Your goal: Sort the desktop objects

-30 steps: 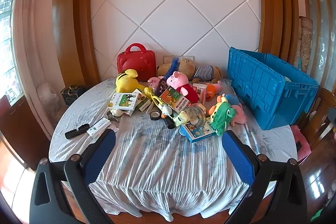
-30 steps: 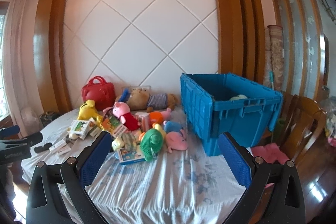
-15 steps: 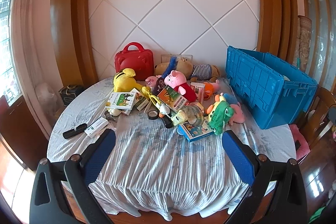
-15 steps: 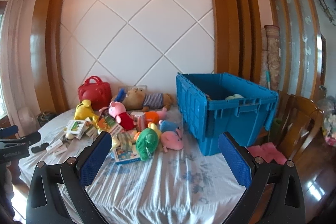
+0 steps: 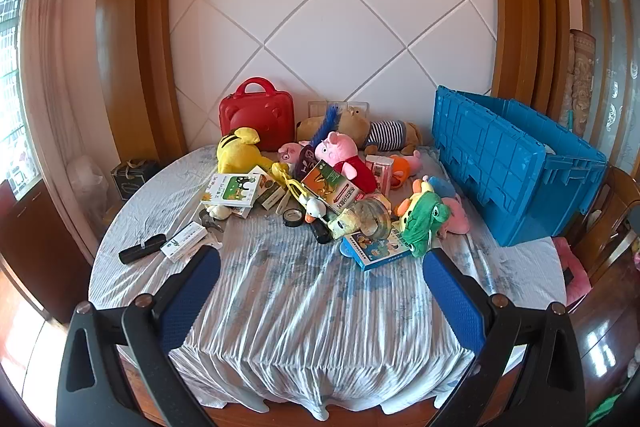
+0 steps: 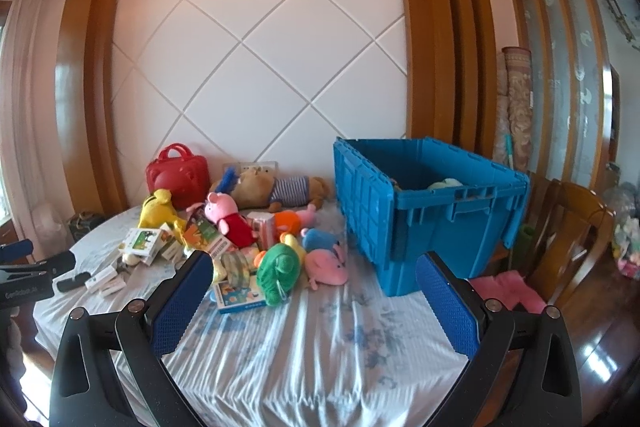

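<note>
A heap of toys and boxes lies on the round table (image 5: 304, 307): a pink pig plush (image 5: 344, 157), a yellow plush (image 5: 240, 153), a green frog plush (image 5: 424, 223), a blue picture box (image 5: 378, 251), a brown striped bear (image 5: 380, 133) and a red case (image 5: 258, 113). A big blue crate (image 5: 508, 159) stands at the table's right. My left gripper (image 5: 320, 267) is open, held back over the near edge. My right gripper (image 6: 312, 271) is open too, in front of the green plush (image 6: 278, 269) and the blue crate (image 6: 424, 203), touching nothing.
A black remote (image 5: 142, 254) and a white carton (image 5: 185, 241) lie at the table's left. A wooden chair (image 6: 572, 231) with a pink cushion (image 6: 508, 289) stands right of the crate. The left gripper's body (image 6: 28, 275) shows at the right view's left edge. Bare cloth fills the table's near half.
Both views have drifted slightly, with the table contents shifting a little left and up in frame. Nothing on the table has moved and both grippers stay open.
</note>
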Demonstrator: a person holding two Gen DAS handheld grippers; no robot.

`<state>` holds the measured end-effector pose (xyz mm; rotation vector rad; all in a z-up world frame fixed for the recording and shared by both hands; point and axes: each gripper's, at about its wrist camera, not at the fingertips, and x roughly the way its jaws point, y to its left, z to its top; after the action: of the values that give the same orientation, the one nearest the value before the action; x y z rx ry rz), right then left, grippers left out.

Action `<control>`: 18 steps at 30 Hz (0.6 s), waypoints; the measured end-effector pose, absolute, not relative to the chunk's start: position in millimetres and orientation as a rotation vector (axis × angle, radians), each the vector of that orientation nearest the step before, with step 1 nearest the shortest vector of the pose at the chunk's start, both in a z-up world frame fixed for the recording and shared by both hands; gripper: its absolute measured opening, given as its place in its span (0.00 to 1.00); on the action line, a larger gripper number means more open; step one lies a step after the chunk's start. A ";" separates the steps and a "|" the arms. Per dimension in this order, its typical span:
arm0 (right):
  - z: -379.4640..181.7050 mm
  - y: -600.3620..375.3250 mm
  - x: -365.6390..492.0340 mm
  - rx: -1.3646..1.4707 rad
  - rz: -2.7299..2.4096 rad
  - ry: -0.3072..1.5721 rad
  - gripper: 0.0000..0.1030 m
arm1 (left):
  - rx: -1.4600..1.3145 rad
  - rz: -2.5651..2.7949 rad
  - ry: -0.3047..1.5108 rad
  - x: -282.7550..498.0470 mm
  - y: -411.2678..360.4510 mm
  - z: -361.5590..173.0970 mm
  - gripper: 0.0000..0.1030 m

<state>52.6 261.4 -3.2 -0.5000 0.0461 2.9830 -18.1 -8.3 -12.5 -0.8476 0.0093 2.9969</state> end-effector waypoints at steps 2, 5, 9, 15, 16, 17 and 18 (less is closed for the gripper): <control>-3.3 260.8 51.5 -0.501 2.984 0.046 1.00 | -0.850 2.995 0.010 -19.8 -8.9 -13.1 1.00; -4.6 260.7 47.7 -0.510 2.982 0.047 1.00 | -0.853 2.993 0.011 -22.4 -9.8 -14.1 1.00; -5.6 262.3 38.7 -0.520 2.979 0.050 1.00 | -0.871 2.988 0.018 -31.6 -10.3 -17.8 1.00; -9.1 263.1 17.9 -0.423 2.985 0.068 1.00 | -0.913 2.980 0.018 -61.0 -12.8 -30.8 1.00; -9.7 263.1 14.2 -0.392 2.986 0.073 1.00 | -0.921 2.978 0.015 -66.8 -13.7 -33.6 1.00; -10.3 263.1 10.6 -0.360 2.986 0.078 1.00 | -0.928 2.976 0.012 -72.7 -14.7 -36.4 1.00; -10.9 263.1 6.9 -0.329 2.986 0.083 1.00 | -0.938 2.980 -0.001 -80.4 -18.0 -41.1 1.00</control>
<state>6.9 263.1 -10.9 -0.3287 0.0829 2.9859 -80.4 -18.0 -41.1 -0.9375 -0.0008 2.9799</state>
